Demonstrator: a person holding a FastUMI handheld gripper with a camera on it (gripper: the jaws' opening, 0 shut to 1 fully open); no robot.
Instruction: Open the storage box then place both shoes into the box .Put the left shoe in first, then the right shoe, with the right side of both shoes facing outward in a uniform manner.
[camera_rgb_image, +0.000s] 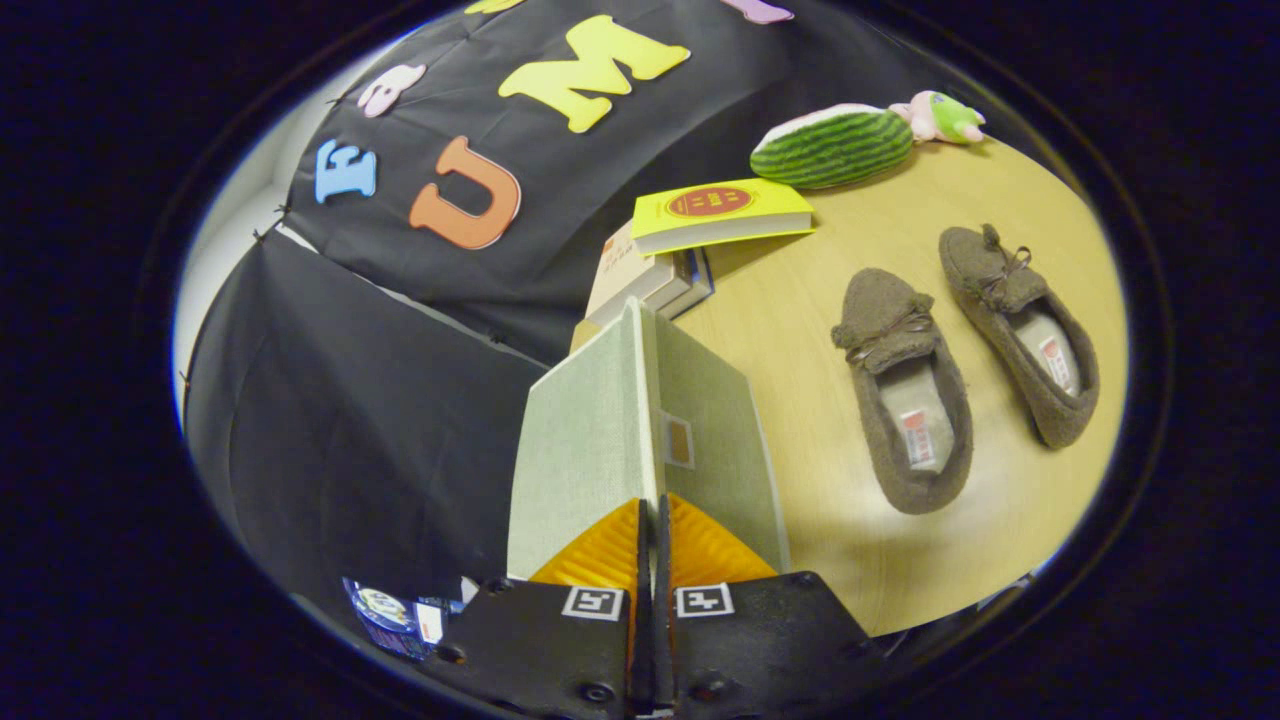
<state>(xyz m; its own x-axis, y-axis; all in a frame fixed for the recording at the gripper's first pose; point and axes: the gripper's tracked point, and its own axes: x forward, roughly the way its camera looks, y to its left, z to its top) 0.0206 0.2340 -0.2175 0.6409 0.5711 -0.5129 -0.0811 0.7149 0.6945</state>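
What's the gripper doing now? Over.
Gripper shut on box lid, lid edge-on between the fingers. Two shoes wait on table beside it. Nothing blocking.

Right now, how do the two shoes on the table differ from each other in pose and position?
The nearer brown shoe lies closest to the storage box lid pinched in the shut tool; the farther brown shoe lies beyond it, nearer the table edge. The nearer shoe points fairly straight toward the yellow book; the farther shoe is angled. Both are upright, toes toward the books, with laces and labelled insoles.
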